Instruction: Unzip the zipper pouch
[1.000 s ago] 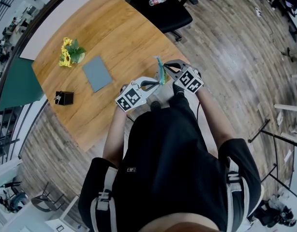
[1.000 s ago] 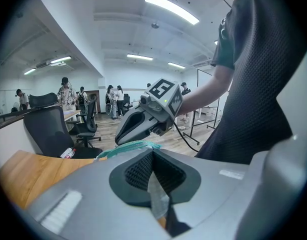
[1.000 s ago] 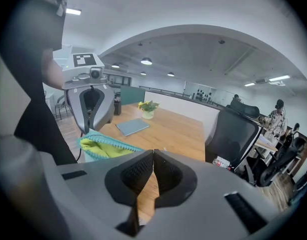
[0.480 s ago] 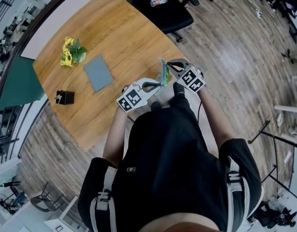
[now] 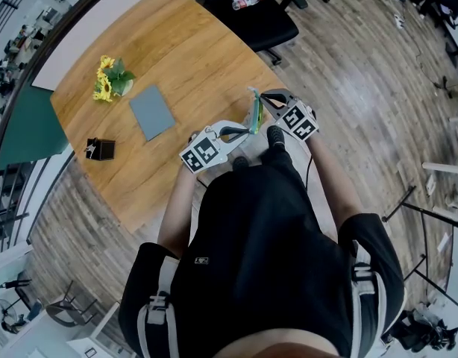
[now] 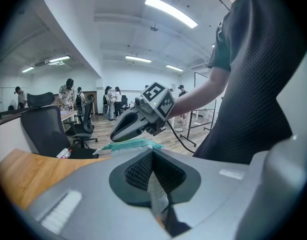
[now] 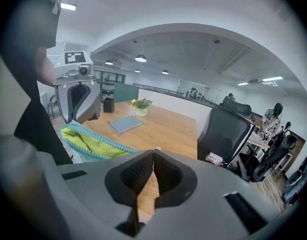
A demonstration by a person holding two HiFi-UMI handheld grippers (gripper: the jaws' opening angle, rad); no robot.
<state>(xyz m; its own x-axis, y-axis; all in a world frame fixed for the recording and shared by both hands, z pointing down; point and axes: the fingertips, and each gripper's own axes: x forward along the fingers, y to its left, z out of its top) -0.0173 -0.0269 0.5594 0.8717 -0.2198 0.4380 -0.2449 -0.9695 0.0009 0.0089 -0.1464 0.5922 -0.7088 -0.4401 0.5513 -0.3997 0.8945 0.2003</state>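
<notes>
Wooden bench point(image 5: 177, 43): seen beyond both claws. Grey folder point(image 5: 151, 112): laid flat on the bench, well to the left of the left claw point(image 5: 245, 130). Teal-and-yellow zipper pouch point(image 5: 252, 113): held on edge between the left claw and the right claw point(image 5: 261, 100). A pale strip of the pouch is clamped in the left claw. The right claw is pressed together, with a small white tab at its tips. Yellow flowers point(image 5: 108, 79) and a black box point(image 5: 100, 151): set farther left.

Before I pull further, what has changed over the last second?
The right gripper edged slightly right, away from the left gripper, carrying the top of the pouch along. Nothing taken or let go: both stay shut on it. Left gripper and the things on the table unmoved.
</notes>
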